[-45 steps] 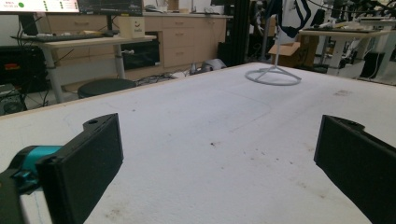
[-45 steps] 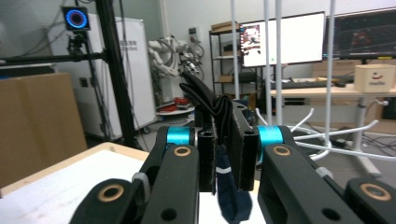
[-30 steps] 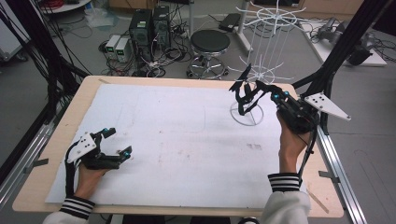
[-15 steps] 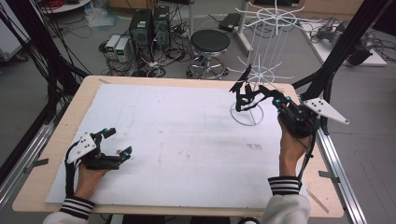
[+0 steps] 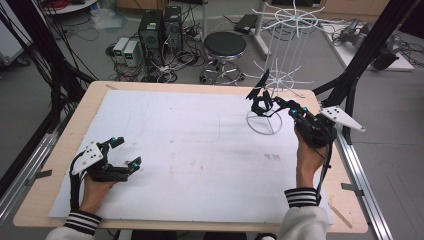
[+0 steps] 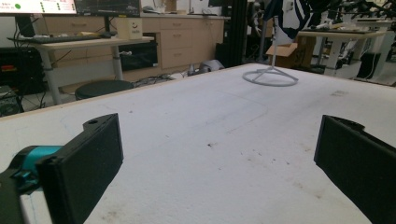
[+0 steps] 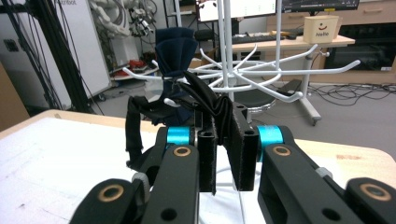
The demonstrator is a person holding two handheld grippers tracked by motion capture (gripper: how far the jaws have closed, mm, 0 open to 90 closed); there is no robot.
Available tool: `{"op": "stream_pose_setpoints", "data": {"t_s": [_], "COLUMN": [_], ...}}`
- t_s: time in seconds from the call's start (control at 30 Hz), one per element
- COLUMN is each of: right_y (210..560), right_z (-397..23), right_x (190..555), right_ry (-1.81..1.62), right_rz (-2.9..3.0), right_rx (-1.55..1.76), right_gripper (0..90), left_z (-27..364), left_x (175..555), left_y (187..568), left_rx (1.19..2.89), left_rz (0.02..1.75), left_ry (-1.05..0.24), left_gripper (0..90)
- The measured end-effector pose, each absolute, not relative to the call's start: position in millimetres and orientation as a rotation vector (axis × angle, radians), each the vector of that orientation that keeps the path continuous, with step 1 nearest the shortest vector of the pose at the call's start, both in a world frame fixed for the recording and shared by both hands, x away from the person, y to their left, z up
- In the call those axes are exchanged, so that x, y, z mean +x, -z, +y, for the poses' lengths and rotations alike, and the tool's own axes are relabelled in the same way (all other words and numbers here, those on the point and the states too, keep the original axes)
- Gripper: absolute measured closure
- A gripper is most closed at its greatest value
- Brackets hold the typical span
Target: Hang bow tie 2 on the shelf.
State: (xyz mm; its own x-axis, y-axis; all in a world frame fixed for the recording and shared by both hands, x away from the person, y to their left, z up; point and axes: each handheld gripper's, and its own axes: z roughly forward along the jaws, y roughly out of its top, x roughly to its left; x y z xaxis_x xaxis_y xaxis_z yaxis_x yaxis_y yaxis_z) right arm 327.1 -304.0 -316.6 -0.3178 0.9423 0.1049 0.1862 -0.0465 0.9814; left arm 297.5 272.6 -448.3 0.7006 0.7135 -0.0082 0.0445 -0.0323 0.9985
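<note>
A dark navy bow tie (image 7: 175,51) with a black strap (image 7: 219,109) hangs at a low hook of the white wire rack (image 5: 282,45), beside the rack's pole. My right gripper (image 7: 226,140) is shut on the strap, raised above the table's far right by the rack's ring base (image 5: 264,121). From above, the bow tie (image 5: 260,97) shows as a dark bundle just past the right gripper (image 5: 280,104). My left gripper (image 5: 126,151) rests on the white sheet at the near left, open, with nothing between its jaws (image 6: 219,158).
A white sheet (image 5: 200,145) covers the wooden table (image 5: 345,210). The rack's base (image 6: 271,77) stands at the far right of it. Black frame posts (image 5: 360,65) flank the table. A stool (image 5: 225,47) and computers (image 5: 157,25) sit on the floor behind.
The right hand has edged slightly left with the strap still in its jaws. The left hand has stayed put.
</note>
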Motion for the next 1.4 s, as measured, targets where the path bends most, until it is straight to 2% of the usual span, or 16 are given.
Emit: {"op": "stream_pose_setpoints", "data": {"t_s": [0.77, 1.17, 1.23, 1.27, 1.33, 1.37, 1.4], "right_y": [346, 346, 346, 346, 345, 344, 344], "right_z": [-305, -302, -302, -302, -301, -300, -299], "right_x": [341, 342, 342, 342, 342, 341, 342], "right_ry": [-1.286, -1.284, -1.287, -1.283, -1.303, -1.311, -1.303], "right_rz": [1.663, 1.693, 1.704, 1.704, 1.697, 1.69, 1.685], "right_rx": [1.353, 1.327, 1.321, 1.311, 1.281, 1.279, 1.265], "right_gripper": [83.3, 80.5, 75.9, 69.7, 50.7, 36.6, 26.1], "left_z": [273, 273, 273, 273, 273, 273, 273], "left_x": [297, 297, 297, 297, 297, 297, 297], "left_y": [448, 448, 448, 448, 448, 448, 448], "left_rx": [1.527, 1.524, 1.525, 1.526, 1.529, 1.527, 1.529], "left_rz": [0.643, 0.645, 0.643, 0.643, 0.644, 0.647, 0.648], "left_ry": [-0.598, -0.598, -0.598, -0.597, -0.599, -0.6, -0.601], "left_gripper": [1.7, 1.7, 1.8, 1.7, 1.7, 1.7, 1.7]}}
